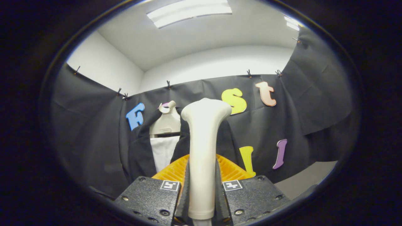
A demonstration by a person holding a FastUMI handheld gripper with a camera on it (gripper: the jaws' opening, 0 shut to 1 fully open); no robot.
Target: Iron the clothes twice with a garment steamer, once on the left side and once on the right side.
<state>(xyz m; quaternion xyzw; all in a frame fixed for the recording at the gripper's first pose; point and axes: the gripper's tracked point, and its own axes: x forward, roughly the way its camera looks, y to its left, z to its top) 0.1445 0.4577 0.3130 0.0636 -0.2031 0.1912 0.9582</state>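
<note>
My tool (202, 188) is clamped on the garment steamer (203, 150): cream handle upright, flared head apparently facing the dark jacket (141, 150).

The claw (202, 188) shows as two broad blocks side by side, each with a rough, speckled, grainy surface and a chamfered upper edge; dark round screw heads sit sunk into the blocks, several along the lower part of each and one near each outer top corner; on the inner top corner of each block sits a small square white tag printed with a blocky black pattern, one on the left and one on the right; between the blocks two thin, flat fingers (184, 191) run forward as narrow wedge-like strips, their inner faces smooth.
</note>
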